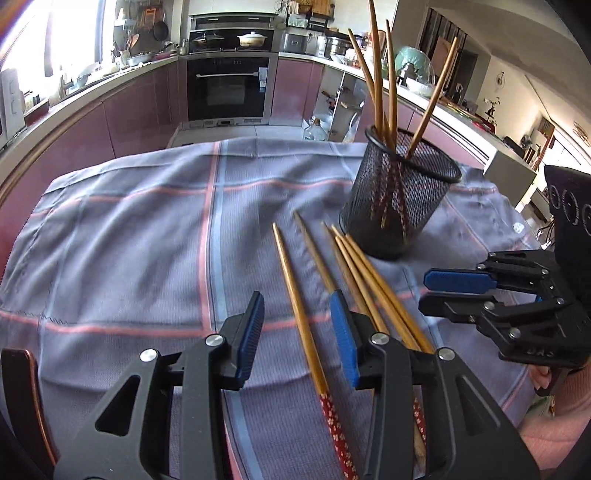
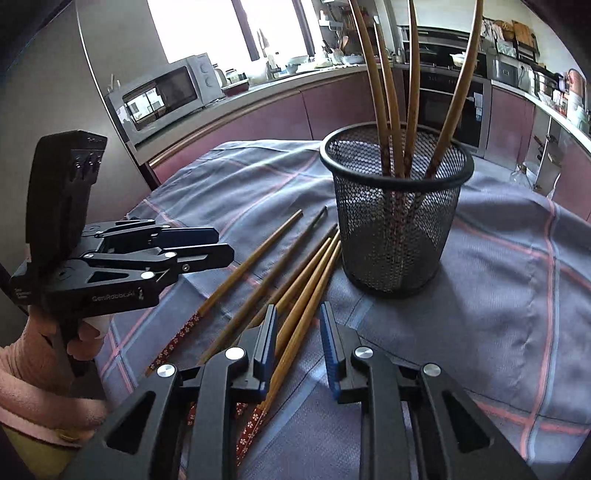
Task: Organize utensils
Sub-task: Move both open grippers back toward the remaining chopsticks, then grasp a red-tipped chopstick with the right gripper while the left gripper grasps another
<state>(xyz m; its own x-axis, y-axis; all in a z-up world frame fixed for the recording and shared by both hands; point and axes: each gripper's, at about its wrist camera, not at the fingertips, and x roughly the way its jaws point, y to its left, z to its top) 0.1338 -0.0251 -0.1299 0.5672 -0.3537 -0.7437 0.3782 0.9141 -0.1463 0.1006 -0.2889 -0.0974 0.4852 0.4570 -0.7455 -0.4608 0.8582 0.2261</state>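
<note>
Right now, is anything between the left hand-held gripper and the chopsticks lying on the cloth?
Nothing visible. The left hand-held gripper is open right above the loose chopsticks, one showing between its fingers. The mesh holder stands beyond them, and the right hand-held gripper is off to the side.

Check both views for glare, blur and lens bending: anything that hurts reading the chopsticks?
Left wrist: window blown out at upper left, counters bowed, loose chopsticks sharp. Right wrist: window overexposed, cup crisp, standing chopsticks curve from the fisheye; dark corners in both.
</note>
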